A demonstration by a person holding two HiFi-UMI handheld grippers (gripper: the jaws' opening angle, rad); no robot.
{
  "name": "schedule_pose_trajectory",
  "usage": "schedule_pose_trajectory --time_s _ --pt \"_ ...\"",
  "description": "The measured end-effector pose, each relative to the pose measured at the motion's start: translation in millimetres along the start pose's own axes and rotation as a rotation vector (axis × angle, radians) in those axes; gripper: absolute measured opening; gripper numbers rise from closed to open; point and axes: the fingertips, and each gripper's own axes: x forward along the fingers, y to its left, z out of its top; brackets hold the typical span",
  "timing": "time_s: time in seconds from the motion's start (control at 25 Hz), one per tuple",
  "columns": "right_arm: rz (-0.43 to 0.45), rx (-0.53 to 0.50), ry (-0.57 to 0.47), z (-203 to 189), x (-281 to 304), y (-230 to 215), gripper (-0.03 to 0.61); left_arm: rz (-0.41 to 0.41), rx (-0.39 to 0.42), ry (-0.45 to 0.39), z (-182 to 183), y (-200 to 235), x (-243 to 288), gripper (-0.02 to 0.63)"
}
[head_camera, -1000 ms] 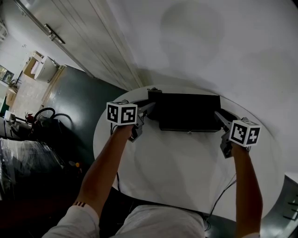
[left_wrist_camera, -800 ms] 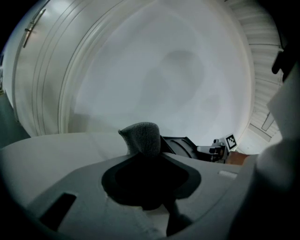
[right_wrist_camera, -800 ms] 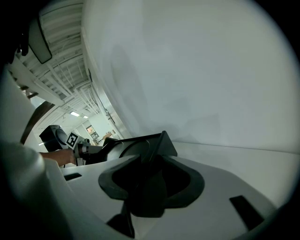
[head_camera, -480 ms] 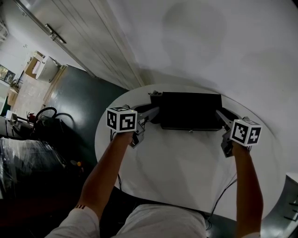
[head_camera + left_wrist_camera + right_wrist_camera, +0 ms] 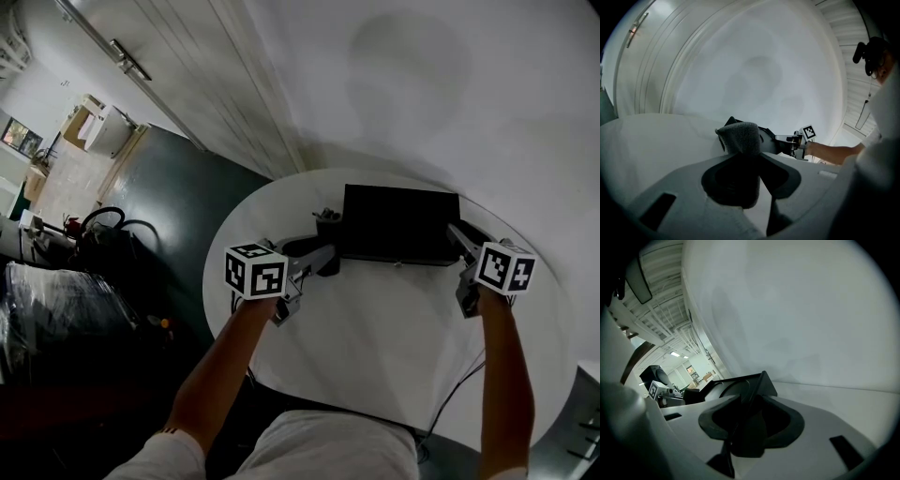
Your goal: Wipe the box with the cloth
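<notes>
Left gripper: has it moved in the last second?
Yes. The left gripper, shut on the cloth, has drawn back toward the person, from the box's left end to its near left corner.

left tool clamped on cloth | right tool clamped on box | both arms extended

The black box is blocking the upper middle of the table, near the wall behind, with the left gripper and right gripper crowding its ends, while bare tabletop is lying open at lower centre.
</notes>
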Motion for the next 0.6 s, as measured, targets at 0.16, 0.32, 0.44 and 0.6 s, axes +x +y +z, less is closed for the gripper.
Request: schedule_pose_trajectory --time_s 0.16,0.32,0.44,0.6 --pt "-0.009 0.006 0.007 -1.2 0.3 -0.9 0.143 -0.006 -0.016 -0.004 -11.8 -8.1 -9.2 0.108" --pt "-0.012 0.007 0.007 -1.0 0.1 -0.8 0.143 -0.007 -0.018 -0.007 -19.0 -14.9 -16.4 0.107" --pt "-0.011 0.000 0.007 -0.6 0.4 -0.9 0.144 0.001 -0.008 -0.008 -20.7 -18.7 -20.6 0.107" --pt "-0.007 -0.003 -0.003 -1.2 0.6 -1.5 0.144 0.015 0.015 -0.016 -18.4 -21.5 -27.6 0.107"
